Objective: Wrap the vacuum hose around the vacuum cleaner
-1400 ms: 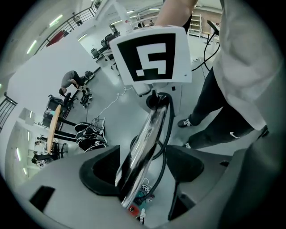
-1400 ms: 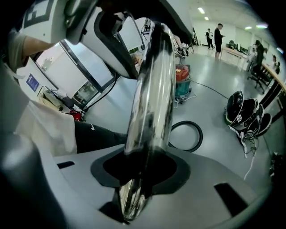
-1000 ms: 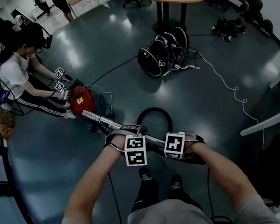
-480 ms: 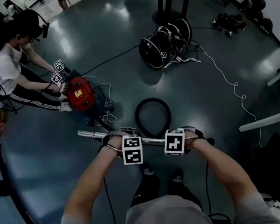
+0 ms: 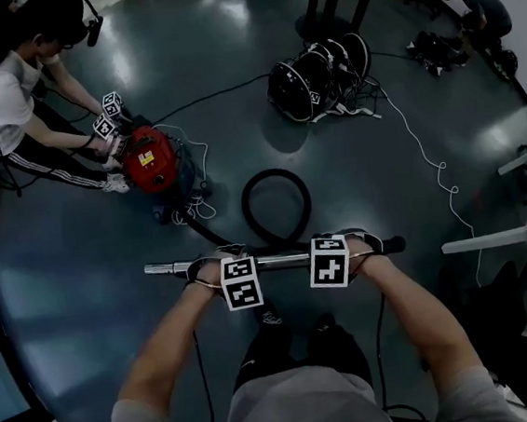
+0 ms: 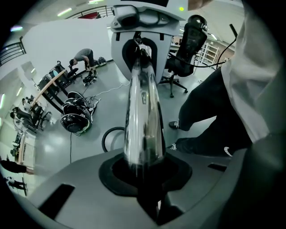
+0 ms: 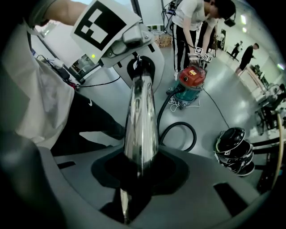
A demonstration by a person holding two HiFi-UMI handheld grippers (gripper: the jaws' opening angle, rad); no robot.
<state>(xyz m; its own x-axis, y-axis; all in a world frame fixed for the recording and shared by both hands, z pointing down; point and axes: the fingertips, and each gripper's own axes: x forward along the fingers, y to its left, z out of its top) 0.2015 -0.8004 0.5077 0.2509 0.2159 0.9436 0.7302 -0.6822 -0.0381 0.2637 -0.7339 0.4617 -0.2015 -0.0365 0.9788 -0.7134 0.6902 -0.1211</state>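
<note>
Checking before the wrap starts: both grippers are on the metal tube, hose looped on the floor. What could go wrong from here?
1. The left gripper has just been closing its jaws round the metal tube; if that grip is loose, the long free end might sag.
2. Pulling the looped hose could kink it or tug the vacuum cleaner, where another person is working.

Shiny chrome metal wand point(image 5: 283, 260), glossy smooth floor point(image 5: 86, 299)
</note>
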